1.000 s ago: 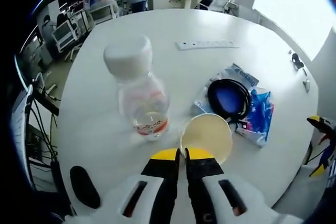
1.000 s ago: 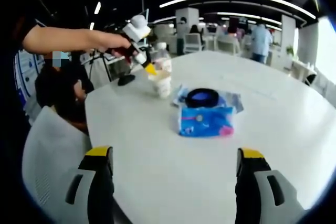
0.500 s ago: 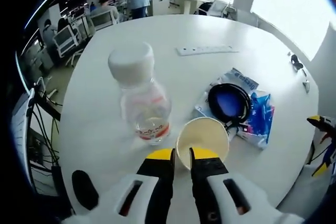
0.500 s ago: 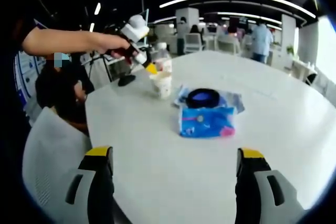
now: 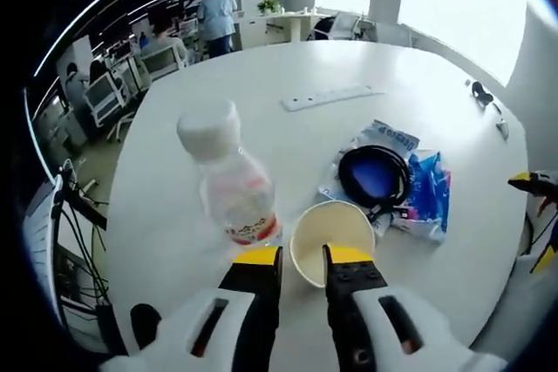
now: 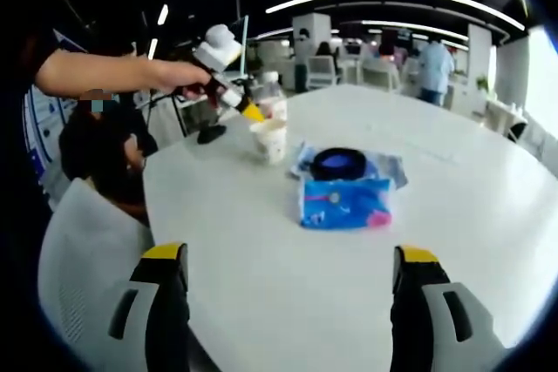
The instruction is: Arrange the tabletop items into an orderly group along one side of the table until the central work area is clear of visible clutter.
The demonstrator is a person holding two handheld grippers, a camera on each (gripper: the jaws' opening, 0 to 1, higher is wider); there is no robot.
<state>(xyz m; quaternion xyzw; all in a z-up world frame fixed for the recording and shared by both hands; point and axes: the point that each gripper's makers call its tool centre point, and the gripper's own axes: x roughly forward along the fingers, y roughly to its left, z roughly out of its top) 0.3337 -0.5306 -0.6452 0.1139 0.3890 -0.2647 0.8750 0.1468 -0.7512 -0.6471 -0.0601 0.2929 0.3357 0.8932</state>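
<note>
White and smooth, the round table (image 5: pixel 261 84) sits in an open office. In the left gripper view the left claw (image 5: pixel 301 257) is released, its yellow tips a little apart, straddling the near rim of an upright cream paper cup (image 5: pixel 333 234), which lies straight ahead. A clear plastic bottle (image 5: pixel 228 180) stands just beside. Beyond lie a glossy blue packet (image 5: pixel 427 198) and black coiled cable (image 5: pixel 375 174). The right claw (image 6: pixel 283 259) gapes wide, well apart from everything.
</note>
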